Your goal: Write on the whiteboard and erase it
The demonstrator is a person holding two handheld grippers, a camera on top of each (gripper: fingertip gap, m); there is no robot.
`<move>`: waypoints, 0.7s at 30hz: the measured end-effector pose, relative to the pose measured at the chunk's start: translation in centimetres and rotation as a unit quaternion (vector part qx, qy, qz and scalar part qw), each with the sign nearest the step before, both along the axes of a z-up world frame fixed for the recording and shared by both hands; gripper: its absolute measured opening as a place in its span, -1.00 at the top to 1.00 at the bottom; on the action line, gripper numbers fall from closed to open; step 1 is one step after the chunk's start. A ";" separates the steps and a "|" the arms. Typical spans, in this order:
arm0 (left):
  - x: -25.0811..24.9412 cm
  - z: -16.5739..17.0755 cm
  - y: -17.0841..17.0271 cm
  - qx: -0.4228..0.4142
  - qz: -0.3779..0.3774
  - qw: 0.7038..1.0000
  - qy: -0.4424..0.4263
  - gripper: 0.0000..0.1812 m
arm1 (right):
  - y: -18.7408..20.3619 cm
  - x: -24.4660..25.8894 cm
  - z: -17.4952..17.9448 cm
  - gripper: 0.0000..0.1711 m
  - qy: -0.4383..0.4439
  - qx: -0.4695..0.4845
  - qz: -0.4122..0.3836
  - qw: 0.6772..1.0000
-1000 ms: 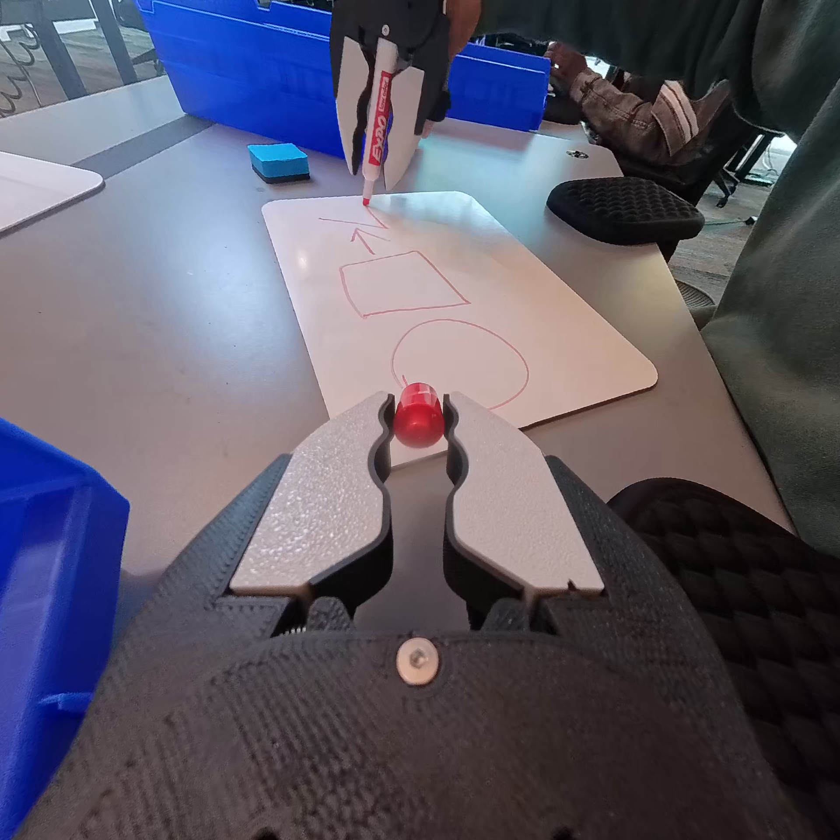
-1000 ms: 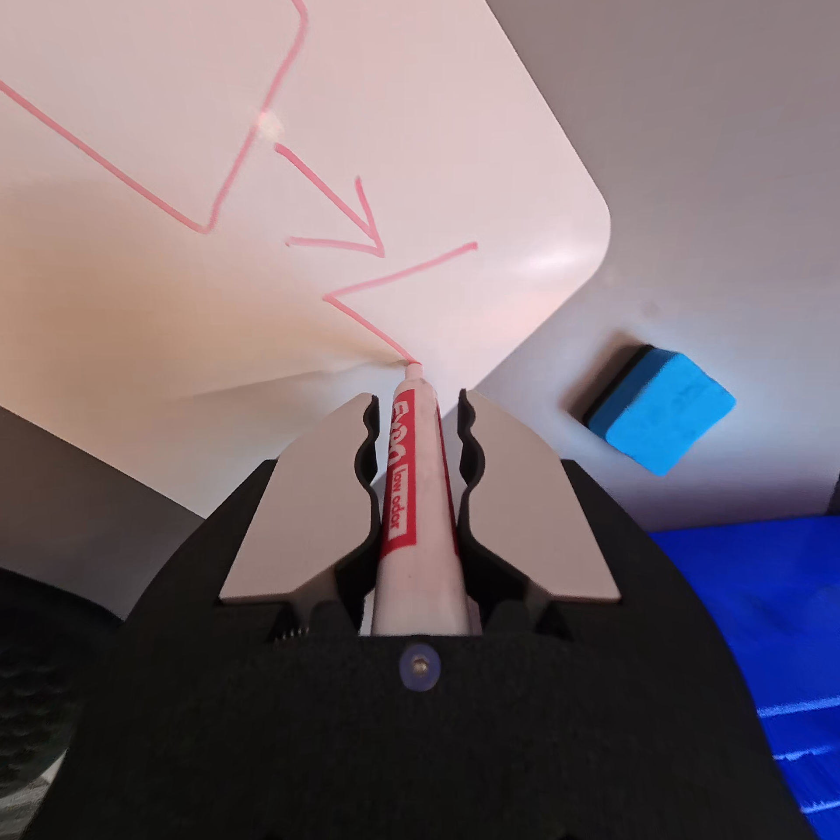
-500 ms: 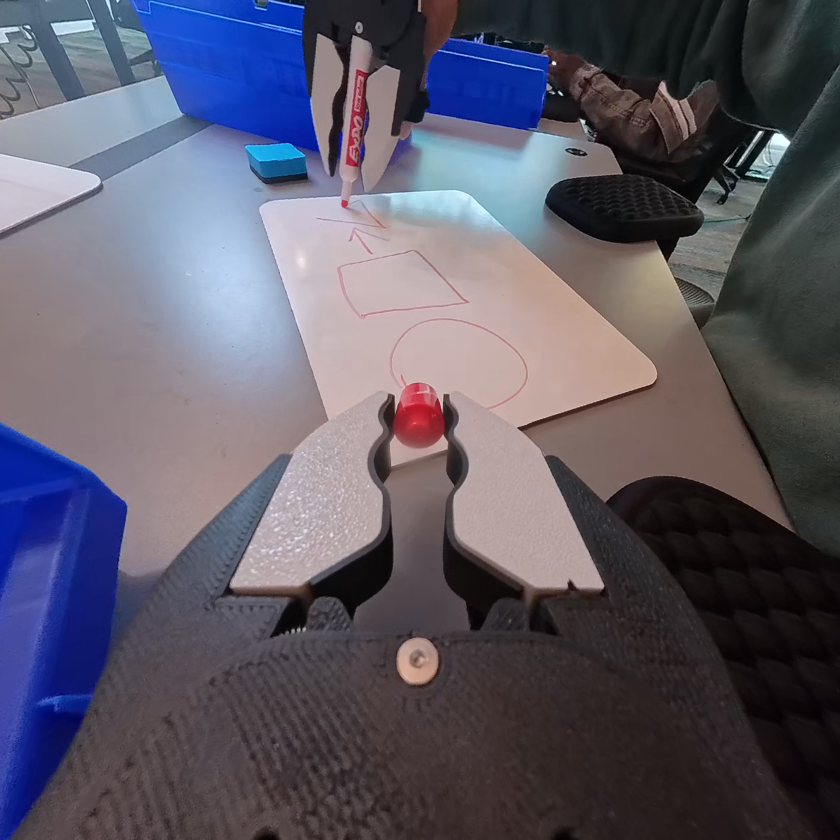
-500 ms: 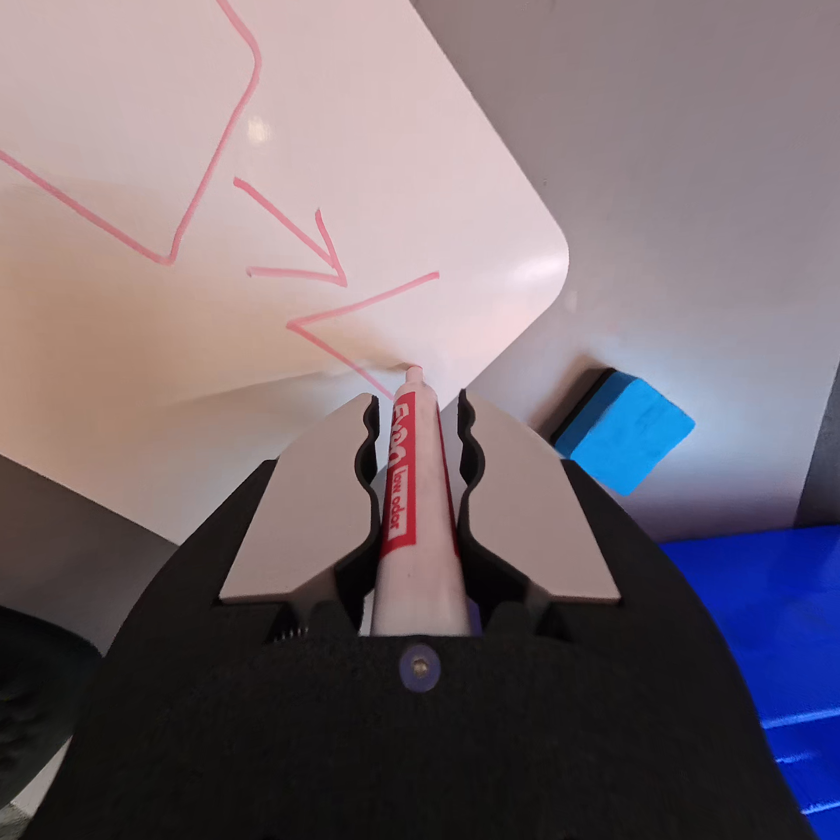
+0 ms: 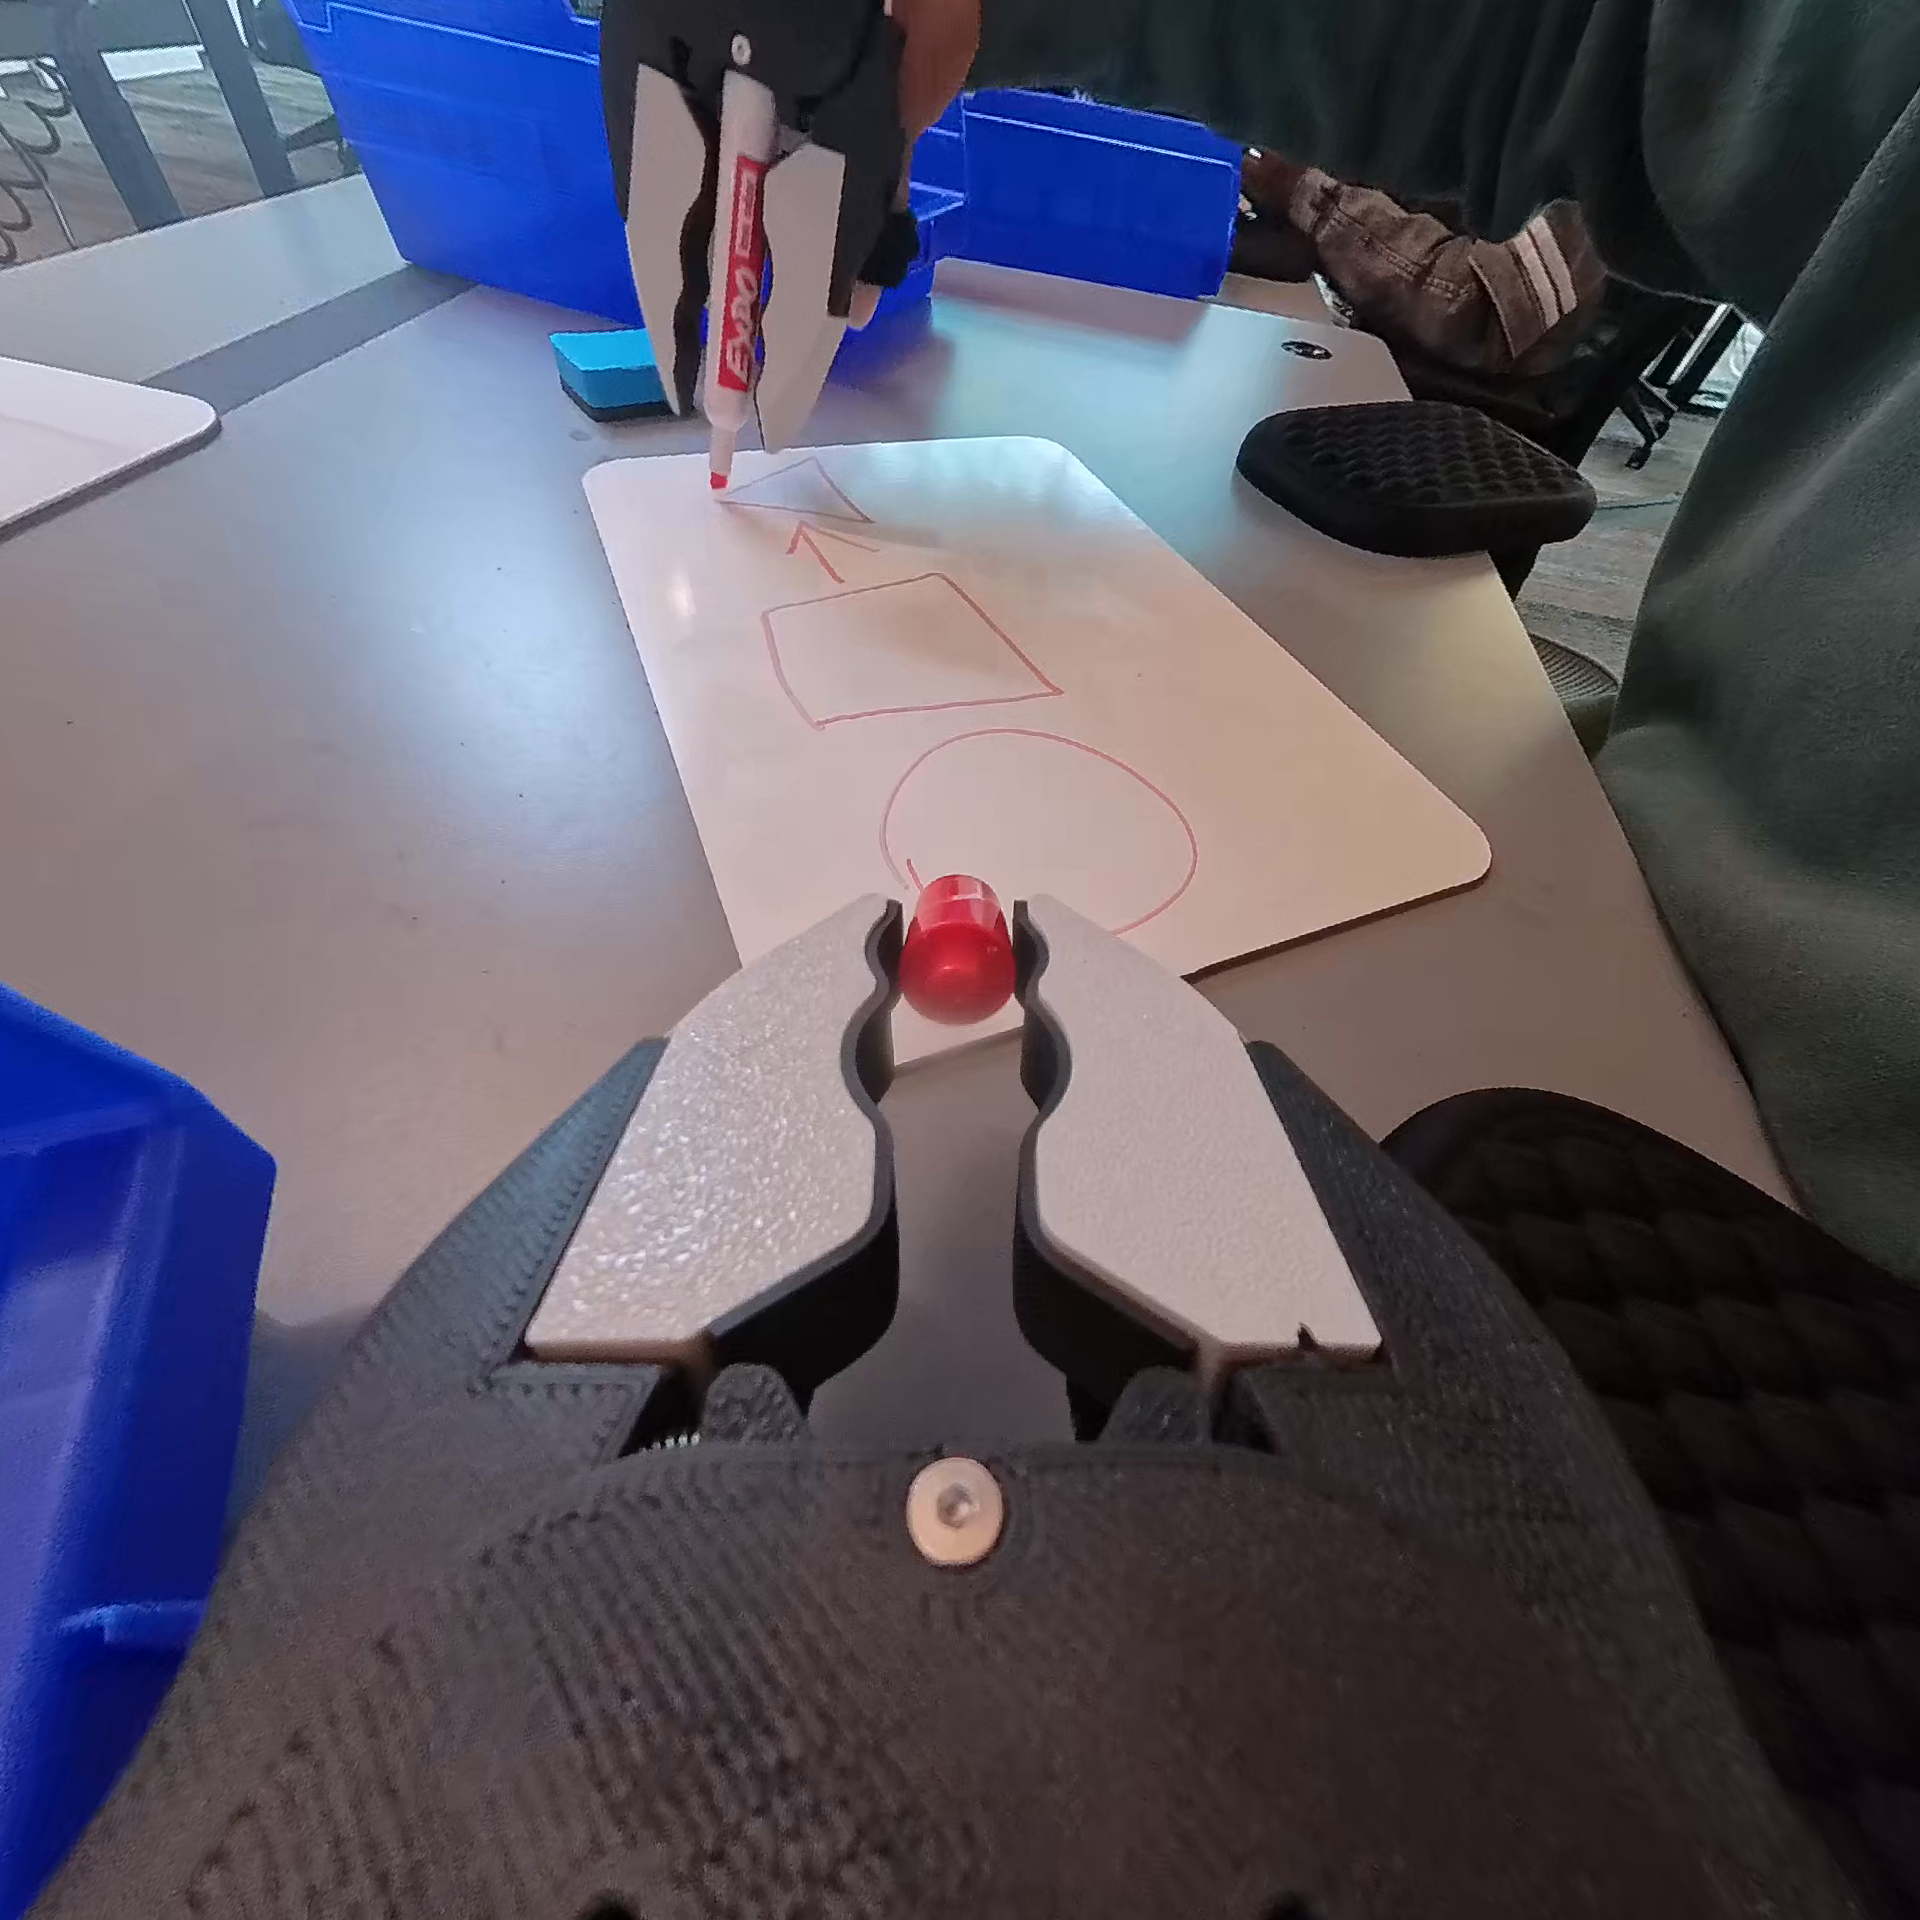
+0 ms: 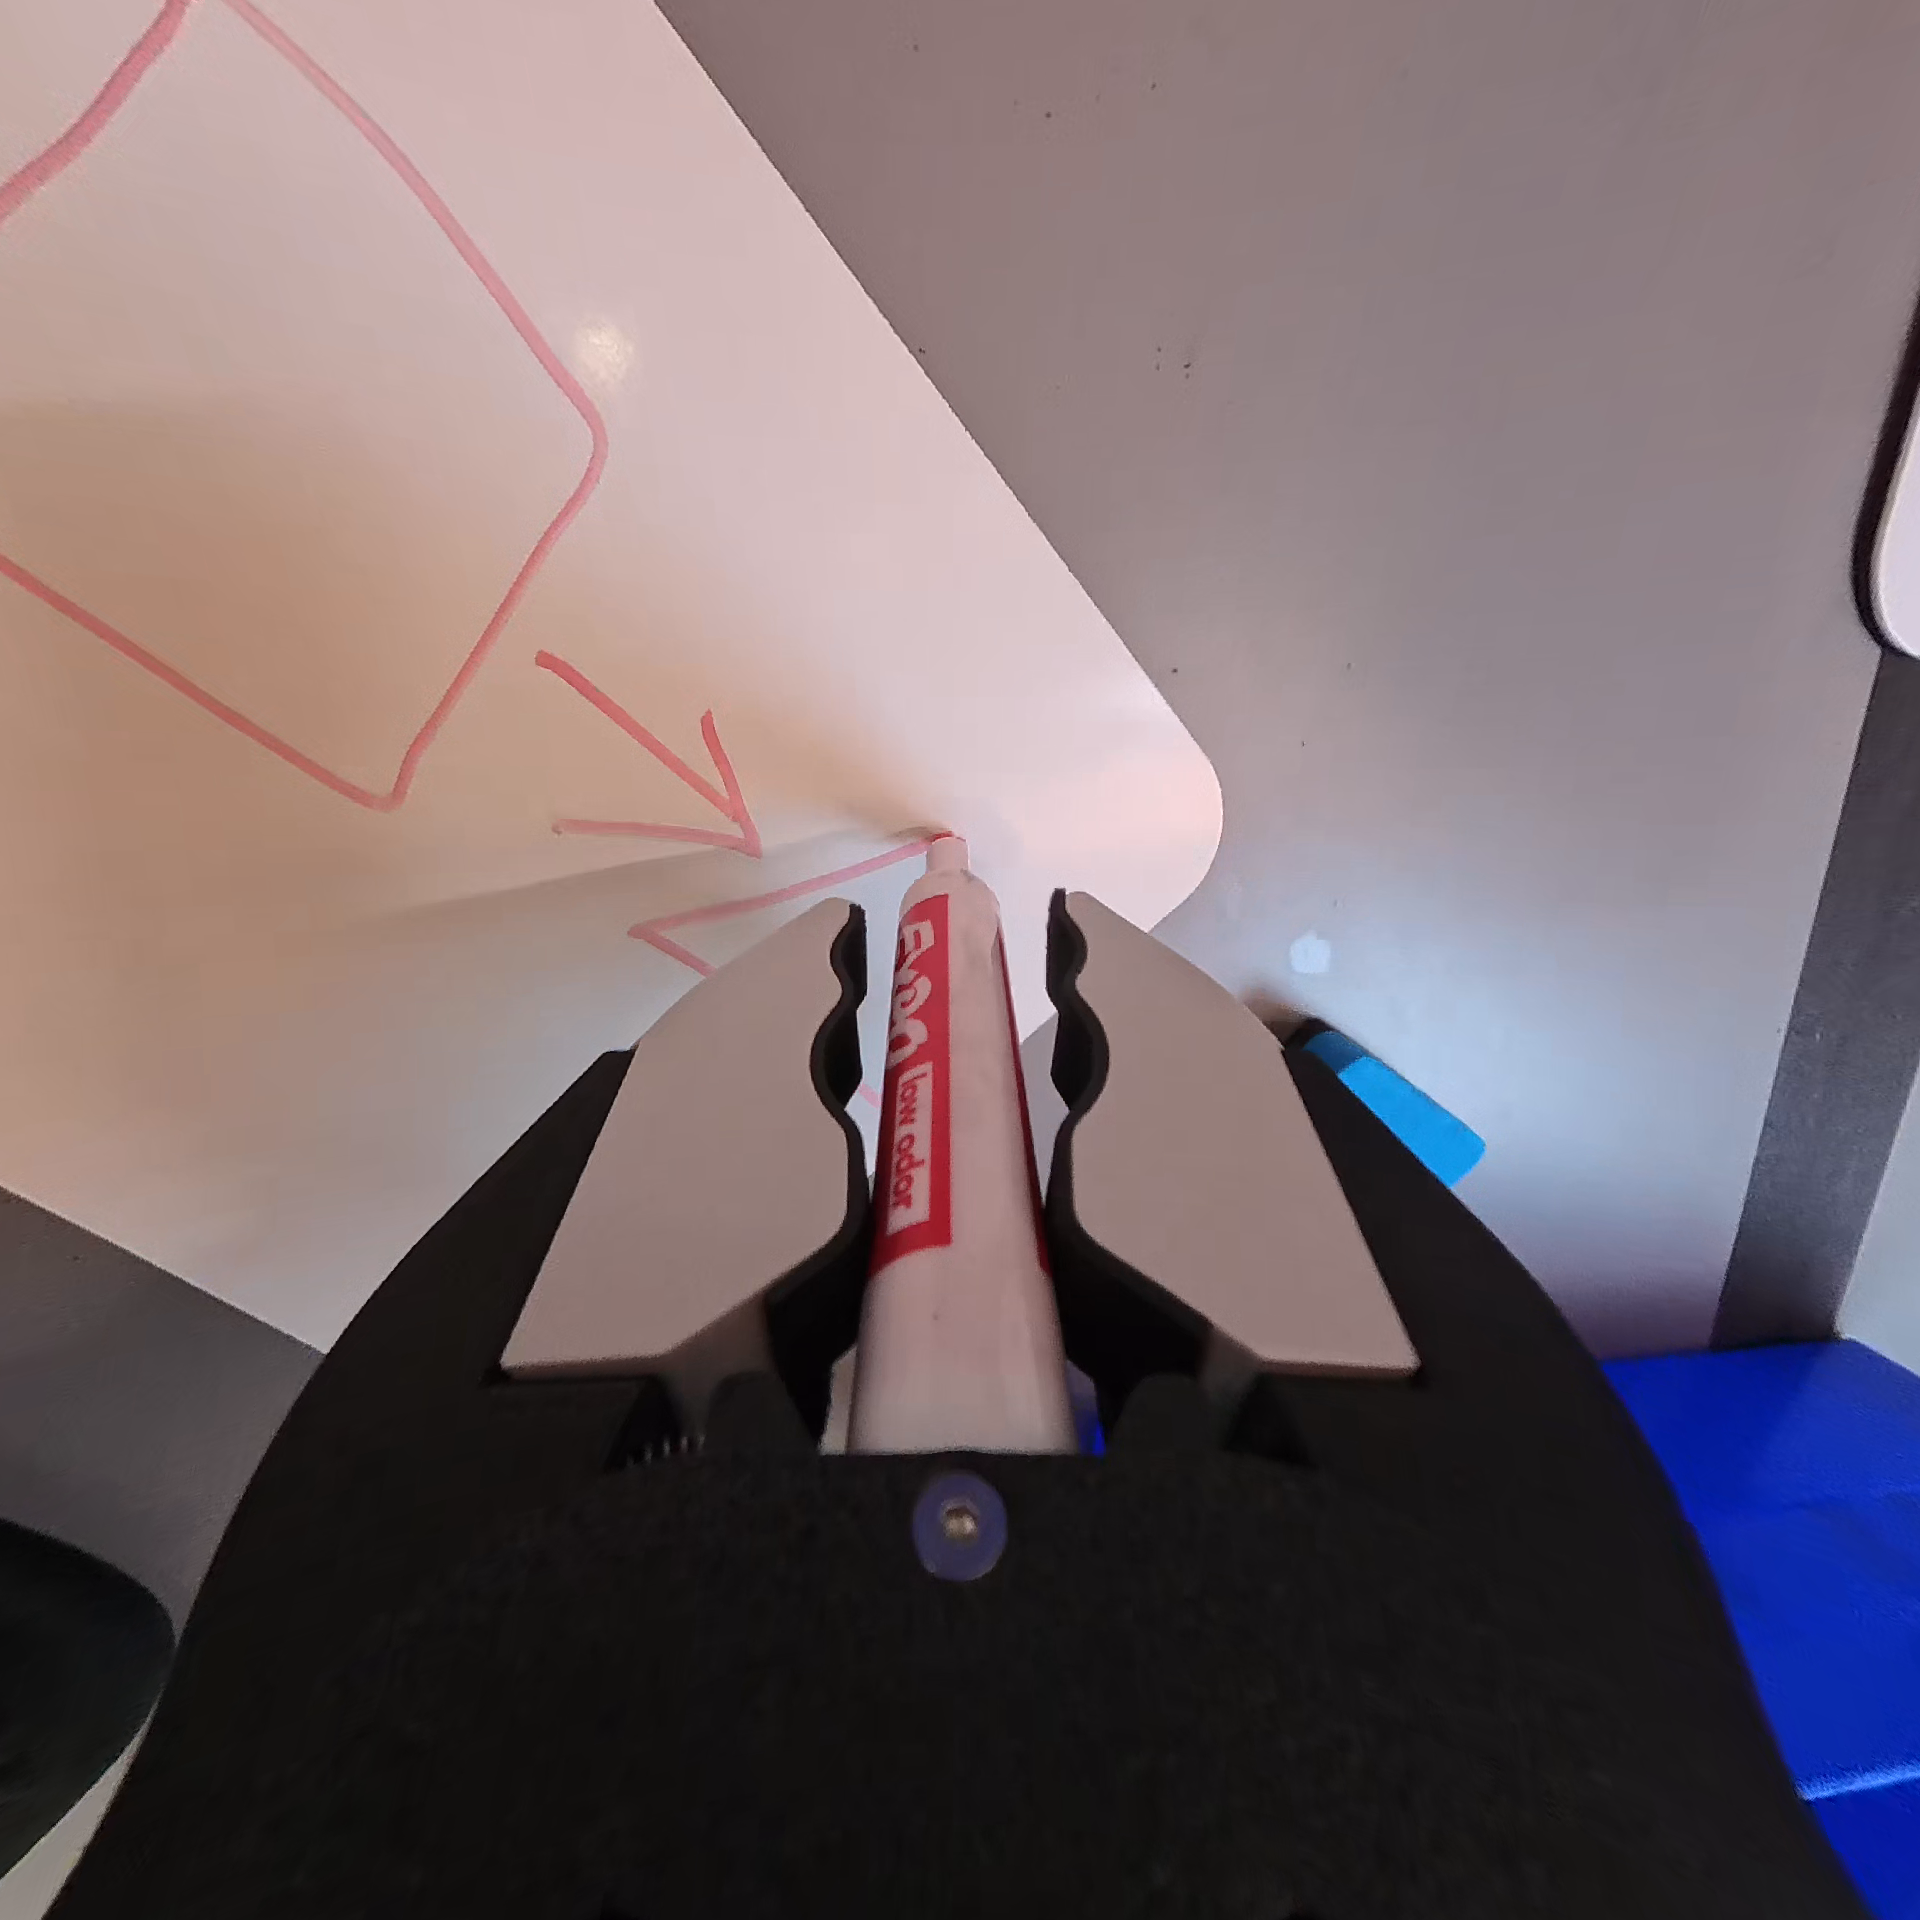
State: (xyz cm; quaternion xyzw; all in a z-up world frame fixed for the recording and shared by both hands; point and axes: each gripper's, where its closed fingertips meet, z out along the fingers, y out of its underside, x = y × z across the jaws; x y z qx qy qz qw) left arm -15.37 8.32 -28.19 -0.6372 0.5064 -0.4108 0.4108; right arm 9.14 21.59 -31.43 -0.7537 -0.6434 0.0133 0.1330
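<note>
1. Left wrist view: a flat white rounded-corner whiteboard is seen lying on a grey table. Red outlines are drawn on it: a circle at its near end, a square in the middle, an arrow and a triangle at its far end.
2. At the whiteboard's near edge, a small red marker cap is pinched between the tips of the left gripper, whose grey fingers are drawn in narrow around it.
3. Over the whiteboard's far end, the right gripper is seen pointing down, and a white marker with a red label is clamped between its fingers. The red tip is touching the board at a corner of the triangle.
4. Just beyond the whiteboard's far edge a blue foam eraser lies on the table, partly hidden by the gripper. Blue plastic bins stand behind it.
5. Right wrist view: the marker is gripped lengthwise between the right gripper's narrowed fingers, with its tip pressed to the whiteboard near a rounded corner.
6. The eraser is seen beside that corner, on the table.
</note>
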 end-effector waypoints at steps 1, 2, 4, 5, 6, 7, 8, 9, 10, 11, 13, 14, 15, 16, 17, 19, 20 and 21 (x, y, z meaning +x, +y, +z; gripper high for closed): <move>0.0 0.0 0.0 0.000 0.000 1.000 0.000 0.78 | -0.1 0.0 0.4 0.60 0.013 0.003 -0.005 1.000; 0.0 0.0 0.0 0.000 0.001 1.000 0.000 0.78 | -0.2 -0.1 1.1 0.60 0.035 0.008 -0.013 0.999; 0.0 0.1 0.1 0.001 0.002 1.000 -0.002 0.78 | -0.8 -0.6 2.9 0.60 0.093 0.022 -0.027 0.995; 0.0 0.1 0.1 0.002 0.002 1.000 -0.004 0.78 | -1.3 -1.1 3.9 0.60 0.127 0.033 -0.032 0.991; 0.0 0.2 0.1 0.003 0.002 1.000 -0.007 0.78 | -2.1 -1.7 5.0 0.60 0.168 0.041 -0.034 0.984; 0.1 0.5 0.0 0.007 0.001 1.000 -0.014 0.78 | -3.1 -2.5 6.1 0.60 0.210 0.046 -0.035 0.976; 0.2 0.9 -0.2 0.014 -0.002 1.000 -0.025 0.78 | -4.3 -3.4 7.1 0.60 0.253 0.051 -0.032 0.966; 0.4 1.6 -0.6 0.024 -0.007 0.999 -0.041 0.78 | -5.7 -4.2 8.1 0.60 0.294 0.051 -0.026 0.954; 0.7 2.4 -1.0 0.041 -0.012 0.997 -0.058 0.78 | -7.2 -5.1 8.9 0.60 0.335 0.048 -0.019 0.941; 1.0 3.1 -1.6 0.062 -0.016 0.995 -0.073 0.78 | -8.8 -6.0 9.6 0.60 0.375 0.041 -0.014 0.926; 2.0 4.6 -2.7 0.116 -0.017 0.989 -0.095 0.78 | -11.8 -7.7 11.0 0.60 0.458 0.016 -0.011 0.889; 2.6 5.1 -3.4 0.140 -0.019 0.985 -0.100 0.78 | -13.2 -8.6 11.5 0.60 0.499 0.000 -0.015 0.867; 3.4 5.5 -4.0 0.165 -0.021 0.981 -0.102 0.78 | -14.3 -9.5 12.0 0.60 0.534 -0.015 -0.020 0.845; 4.0 5.8 -4.4 0.189 -0.021 0.977 -0.101 0.78 | -15.3 -10.3 12.3 0.60 0.565 -0.027 -0.023 0.825; 4.7 6.0 -4.7 0.206 -0.019 0.973 -0.100 0.78 | -16.1 -11.2 12.6 0.60 0.589 -0.042 -0.025 0.807; 5.8 6.5 -5.2 0.223 -0.017 0.969 -0.106 0.78 | -17.3 -12.7 12.7 0.60 0.619 -0.073 -0.023 0.782; 6.3 6.7 -5.5 0.227 -0.016 0.967 -0.111 0.78 | -17.8 -13.4 12.7 0.60 0.627 -0.087 -0.017 0.774; 6.7 7.0 -5.7 0.232 -0.017 0.966 -0.114 0.78 | -18.2 -13.9 12.6 0.60 0.631 -0.099 -0.010 0.769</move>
